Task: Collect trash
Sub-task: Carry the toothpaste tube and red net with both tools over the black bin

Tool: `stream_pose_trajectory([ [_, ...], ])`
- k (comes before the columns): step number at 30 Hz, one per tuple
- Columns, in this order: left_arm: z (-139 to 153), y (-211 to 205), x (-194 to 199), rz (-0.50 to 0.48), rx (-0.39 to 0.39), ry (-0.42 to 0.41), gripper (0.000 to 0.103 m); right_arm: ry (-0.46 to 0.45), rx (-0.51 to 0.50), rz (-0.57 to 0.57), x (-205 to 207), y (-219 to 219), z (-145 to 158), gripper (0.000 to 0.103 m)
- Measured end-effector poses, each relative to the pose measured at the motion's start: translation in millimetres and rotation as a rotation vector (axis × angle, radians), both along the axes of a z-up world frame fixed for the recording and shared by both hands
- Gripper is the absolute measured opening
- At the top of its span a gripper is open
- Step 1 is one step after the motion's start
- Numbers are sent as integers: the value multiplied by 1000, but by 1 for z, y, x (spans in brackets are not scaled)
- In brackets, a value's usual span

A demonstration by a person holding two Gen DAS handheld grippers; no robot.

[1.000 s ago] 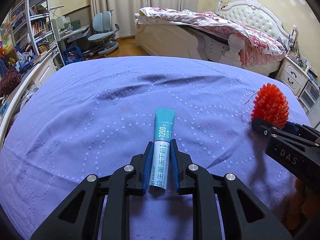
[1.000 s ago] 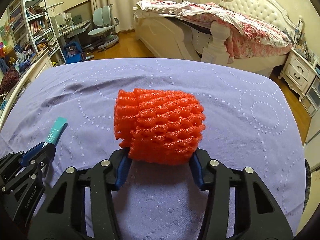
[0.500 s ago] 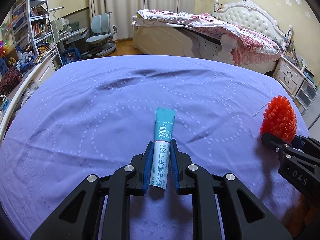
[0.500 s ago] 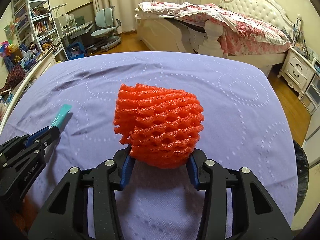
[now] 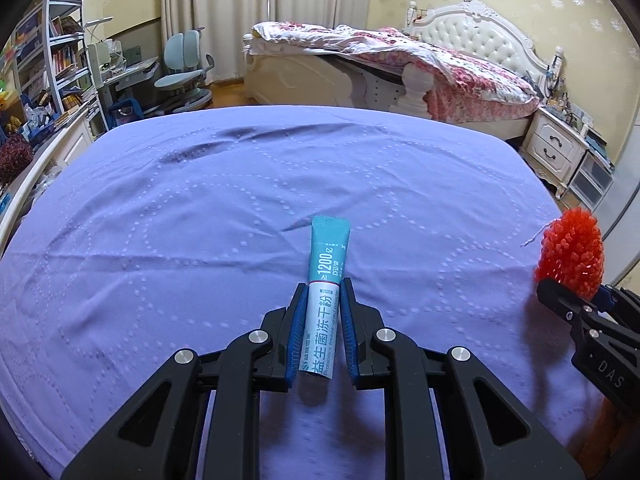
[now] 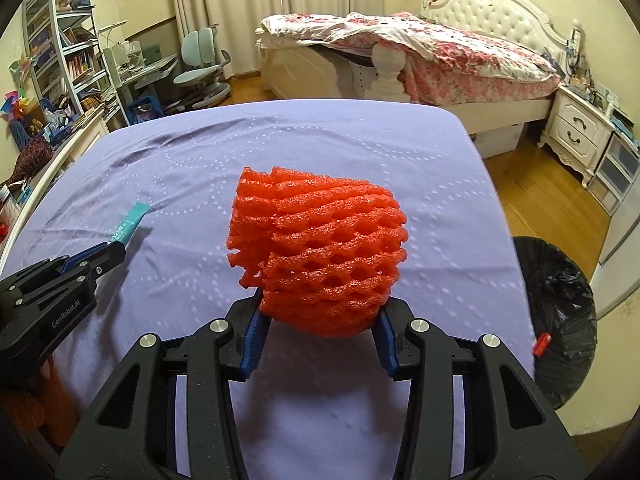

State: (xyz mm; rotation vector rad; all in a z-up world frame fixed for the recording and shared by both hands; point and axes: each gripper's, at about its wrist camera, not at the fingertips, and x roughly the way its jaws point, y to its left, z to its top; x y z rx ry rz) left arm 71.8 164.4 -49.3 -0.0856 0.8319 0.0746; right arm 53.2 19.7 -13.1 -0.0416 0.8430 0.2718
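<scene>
My left gripper (image 5: 322,300) is shut on a teal and white powder sachet (image 5: 325,292) and holds it above the purple bedspread (image 5: 200,208). My right gripper (image 6: 320,312) is shut on an orange-red foam fruit net (image 6: 320,252) and holds it above the bedspread (image 6: 360,152). The net also shows at the right edge of the left wrist view (image 5: 572,248). The sachet (image 6: 128,229) and the left gripper (image 6: 108,252) show at the left of the right wrist view. A bin lined with a black bag (image 6: 560,304) stands on the floor at the right of the bedspread.
A small red item (image 6: 541,344) lies in the bin bag. A white bed with a pink floral quilt (image 6: 440,52) stands behind. A white nightstand (image 6: 580,132) is at the right. A desk, a chair (image 6: 200,68) and bookshelves (image 6: 64,60) are at the left.
Both grippers have risen with their loads, and the right one has swung rightward. The bin has come into the right wrist view.
</scene>
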Motion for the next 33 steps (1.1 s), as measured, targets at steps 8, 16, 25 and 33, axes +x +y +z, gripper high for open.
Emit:
stream_pose_trajectory([
  [8, 9, -50, -5, -89, -4, -24, 19, -39, 3, -80, -23, -49, 6, 44],
  [16, 21, -108, 0, -201, -5, -61, 19, -61, 8, -193, -32, -101, 10, 44],
  [25, 26, -170, 12, -321, -11, -77, 19, -74, -9, -333, -33, -169, 8, 44],
  [33, 26, -224, 25, -415, -12, -87, 19, -61, -6, -408, -27, -214, 6, 44],
])
